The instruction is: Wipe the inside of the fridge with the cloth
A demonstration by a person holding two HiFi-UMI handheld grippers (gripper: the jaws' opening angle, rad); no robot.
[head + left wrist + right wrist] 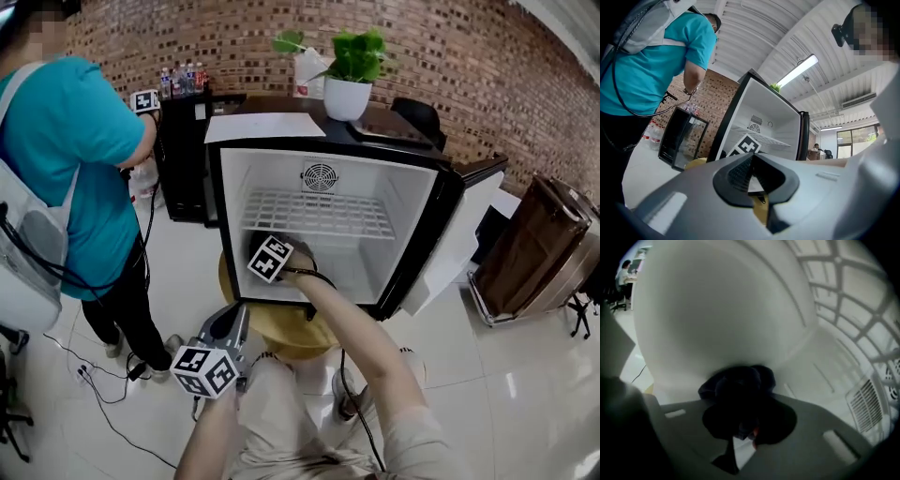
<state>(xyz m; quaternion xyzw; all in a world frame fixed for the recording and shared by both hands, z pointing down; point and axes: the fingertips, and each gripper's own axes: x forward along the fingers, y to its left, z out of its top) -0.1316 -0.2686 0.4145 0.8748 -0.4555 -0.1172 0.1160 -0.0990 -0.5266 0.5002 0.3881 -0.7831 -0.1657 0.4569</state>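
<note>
Small black fridge with a white lining stands on a low round tan stand, door swung wide to the viewer's right. Inside: a white wire shelf across the middle and a round fan grille high on the back wall. The right tool reaches into the lower compartment beneath the shelf, at the left side of the cabinet. Its jaws pinch a bunched dark cloth, and the wad sits at the tips, right up against the white lining. Whether it presses the floor or the side wall cannot be told. The left tool is held low outside the fridge, near the person's lap, roughly level, jaws pressed together with nothing between them. On the fridge top sit a green leafy plant in a white pot and a white paper sheet. A second person in a teal shirt stands at the left on the pale glossy floor, beside a low black cabinet.
</note>
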